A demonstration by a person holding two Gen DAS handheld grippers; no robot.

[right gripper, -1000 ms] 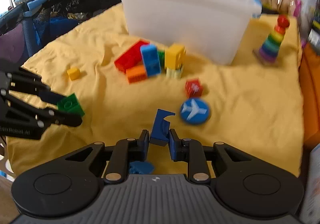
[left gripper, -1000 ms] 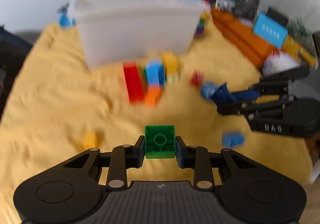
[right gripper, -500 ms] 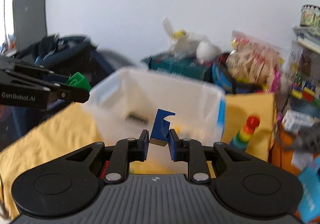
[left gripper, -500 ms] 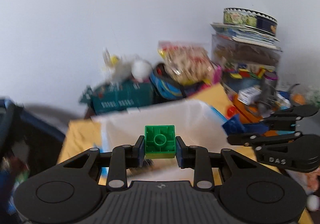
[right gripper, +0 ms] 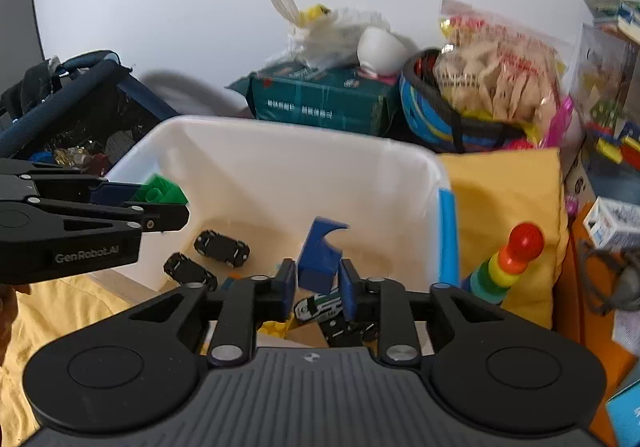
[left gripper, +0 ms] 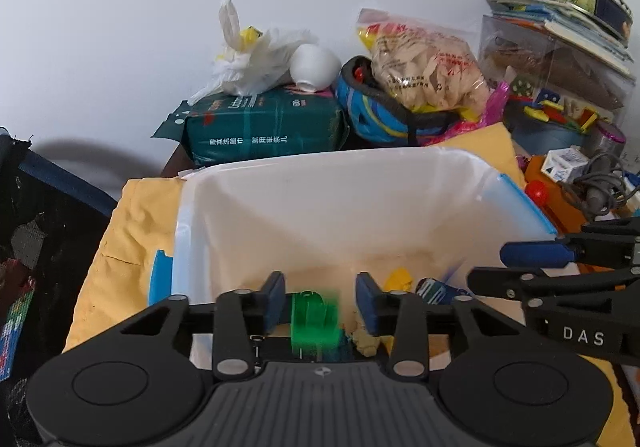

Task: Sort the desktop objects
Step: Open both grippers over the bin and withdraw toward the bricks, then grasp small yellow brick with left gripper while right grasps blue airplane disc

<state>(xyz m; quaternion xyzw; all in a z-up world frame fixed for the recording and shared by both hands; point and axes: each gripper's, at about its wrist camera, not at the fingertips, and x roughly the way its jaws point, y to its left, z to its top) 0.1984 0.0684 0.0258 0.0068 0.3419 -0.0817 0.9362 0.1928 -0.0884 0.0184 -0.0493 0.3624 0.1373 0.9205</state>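
Green studded plastic brick [left gripper: 316,321], blurred, loose between just-opened left gripper [left gripper: 320,301] jaws above white translucent plastic bin [left gripper: 400,187]; right gripper [right gripper: 318,287] jaws, also just opening, flank blue notched block [right gripper: 320,255].

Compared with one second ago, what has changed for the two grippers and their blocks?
Both grippers were carried from the yellow cloth up over the white bin. The left gripper has just been opening, and the green block is dropping free between its jaws. The right gripper has just been opening too; the blue block looks released. The bin stayed put.
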